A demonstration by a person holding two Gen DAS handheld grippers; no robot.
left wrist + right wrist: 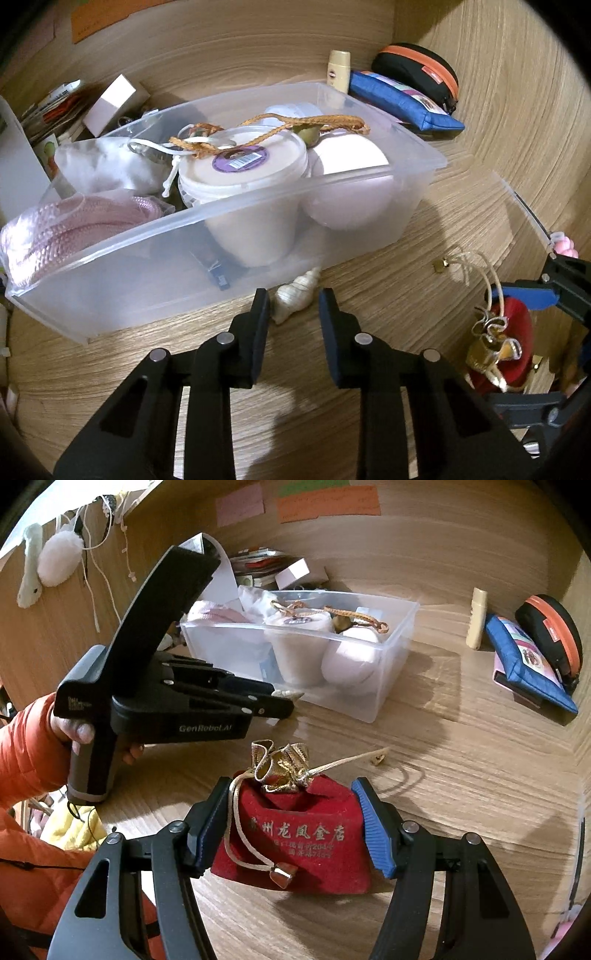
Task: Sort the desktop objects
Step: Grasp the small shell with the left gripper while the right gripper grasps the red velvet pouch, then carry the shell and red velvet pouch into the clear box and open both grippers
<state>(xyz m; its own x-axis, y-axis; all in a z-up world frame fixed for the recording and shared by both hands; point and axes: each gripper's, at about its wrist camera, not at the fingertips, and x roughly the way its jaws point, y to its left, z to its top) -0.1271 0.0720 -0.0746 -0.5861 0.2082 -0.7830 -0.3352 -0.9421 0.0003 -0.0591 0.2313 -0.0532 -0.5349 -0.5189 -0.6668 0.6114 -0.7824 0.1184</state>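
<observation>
**A shell in front of the left tongs, a soft pouch in the right**

Our left gripper (293,306) has its jaws drawn close together. The small seashell (295,293) lies on the wooden desk (369,350) just ahead of the tips, against the wall of the clear bin (229,236). We cannot tell for sure if the pads already press on it. We judge the shell to be light, hard, smooth and a little brittle, so a gentle hold across its thick middle seems best; the pointed end could slip out.

Our right gripper (295,819) stands about half open, with both pads on the sides of the red velvet pouch (295,842). The pouch looks soft and light. Its gold neck (282,764) and loose cord (243,834) point away from the tongs, so the cord may catch on things.
</observation>
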